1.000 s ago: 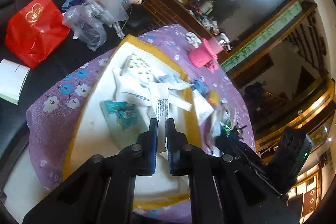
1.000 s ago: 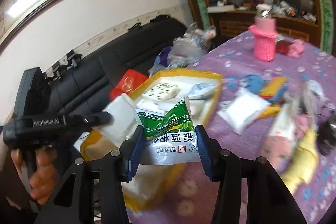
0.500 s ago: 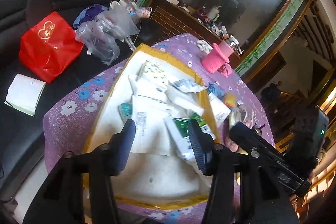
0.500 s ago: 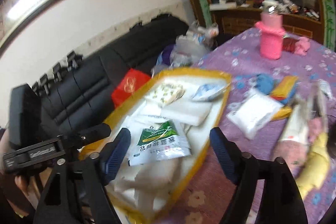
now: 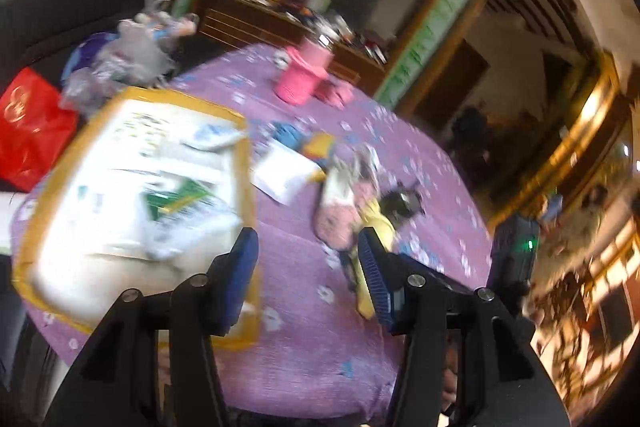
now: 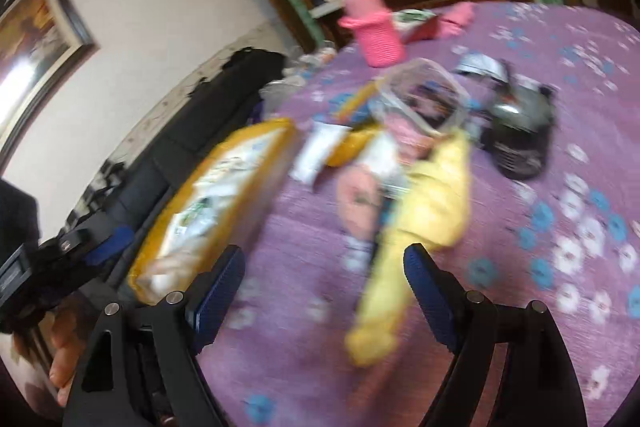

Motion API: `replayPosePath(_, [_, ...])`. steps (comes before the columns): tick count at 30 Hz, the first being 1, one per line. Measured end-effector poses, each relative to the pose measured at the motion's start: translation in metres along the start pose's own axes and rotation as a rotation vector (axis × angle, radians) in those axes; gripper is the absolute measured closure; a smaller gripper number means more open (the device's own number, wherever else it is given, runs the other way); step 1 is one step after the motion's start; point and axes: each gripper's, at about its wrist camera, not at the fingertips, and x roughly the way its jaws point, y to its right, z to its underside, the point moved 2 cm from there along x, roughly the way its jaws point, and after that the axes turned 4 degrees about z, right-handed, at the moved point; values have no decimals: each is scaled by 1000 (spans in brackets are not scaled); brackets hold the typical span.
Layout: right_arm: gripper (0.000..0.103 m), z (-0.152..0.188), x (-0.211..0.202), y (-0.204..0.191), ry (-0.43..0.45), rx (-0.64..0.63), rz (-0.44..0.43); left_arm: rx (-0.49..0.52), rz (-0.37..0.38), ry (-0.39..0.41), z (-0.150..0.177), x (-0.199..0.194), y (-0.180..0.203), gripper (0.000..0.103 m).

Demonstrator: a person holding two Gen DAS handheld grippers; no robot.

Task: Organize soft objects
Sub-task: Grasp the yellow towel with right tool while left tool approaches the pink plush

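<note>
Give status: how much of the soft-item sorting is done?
Done: white and green packets lie in the yellow-rimmed tray. In hand: nothing; left gripper and right gripper open, empty. Left: yellow cloth, pink soft item, white flat packet on purple tablecloth.

A shallow yellow-rimmed tray (image 5: 240, 163) lies at the left side of the purple flowered tabletop (image 5: 304, 291), holding a loose heap of soft packets: a white pouch with a green label (image 5: 180, 199) on top, a pale spotted packet (image 5: 136, 125) at the far end, and other white ones, blurred. Just beside the tray's right rim a flat white packet (image 5: 284, 173) lies on the cloth. Further right sits a jumbled pile: a limp yellow cloth (image 6: 424, 211) draped toward the near edge, a pink soft piece (image 6: 356, 195) touching it, and a blue item (image 5: 288, 135) behind.
</note>
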Motion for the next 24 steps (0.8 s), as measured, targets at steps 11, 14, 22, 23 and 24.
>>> replayPosePath(11, [21,-25,23,27,-132,96,113,-7,81,-168,18,49,40,53])
replayPosePath(14, [23,-28,41,11,-112,82,174,-17,70,-180,21,53,38,53])
replayPosePath(22, [72,-24,55,-2,-139,20,277,-71,50,-212,24,59,22,53])
replayPosePath(23, [74,-24,52,-1,-132,18,268,-79,54,-218,24,61,21,53])
replayPosePath(24, [75,-23,44,-2,-120,14,258,-84,61,-226,25,62,21,53])
